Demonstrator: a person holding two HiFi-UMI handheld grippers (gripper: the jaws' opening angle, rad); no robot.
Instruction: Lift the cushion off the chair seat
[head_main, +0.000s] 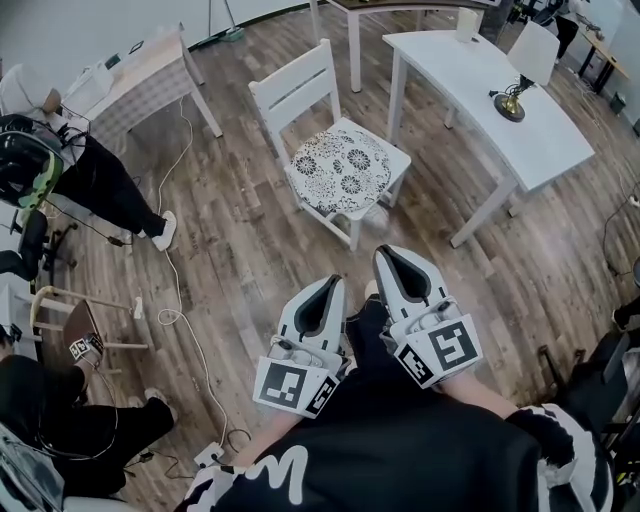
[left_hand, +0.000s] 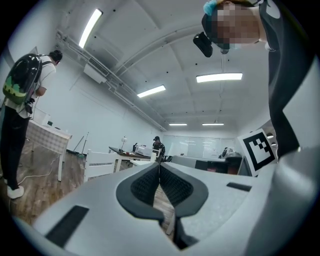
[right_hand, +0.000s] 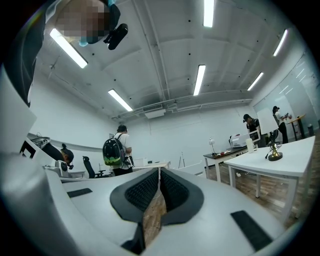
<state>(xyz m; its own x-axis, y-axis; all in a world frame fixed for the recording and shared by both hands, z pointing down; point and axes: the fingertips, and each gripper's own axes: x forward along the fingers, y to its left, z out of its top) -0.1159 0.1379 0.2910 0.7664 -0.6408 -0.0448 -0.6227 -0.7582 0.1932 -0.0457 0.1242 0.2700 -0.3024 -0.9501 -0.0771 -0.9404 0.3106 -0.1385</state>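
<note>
Two grippers sit low in the head view, side by side above the person's dark lap: the left gripper (head_main: 333, 284) and the right gripper (head_main: 384, 252), both pointing toward the chair (head_main: 292, 92). In its own view the left gripper (left_hand: 159, 165) has its ribbed pads closed tip to tip with nothing caught between them. The right gripper (right_hand: 159, 171) is closed and empty in the same way, and only wooden floor (head_main: 250, 240) shows through the slot behind its pads.

The cushion (head_main: 340, 165), black-and-white with a floral pattern, lies flat on the white chair's seat, well apart from both grippers. Both gripper bodies block it in the gripper views. The chair's front legs are mostly hidden under the seat.

To the right, a white desk (head_main: 560, 140) carries a lamp (head_main: 520, 75) with a brass base. A small white upright object (head_main: 466, 22) at the desk's far end is too small to identify. At the left edge, a person with a backpack (head_main: 25, 160) is partly cut off.
</note>
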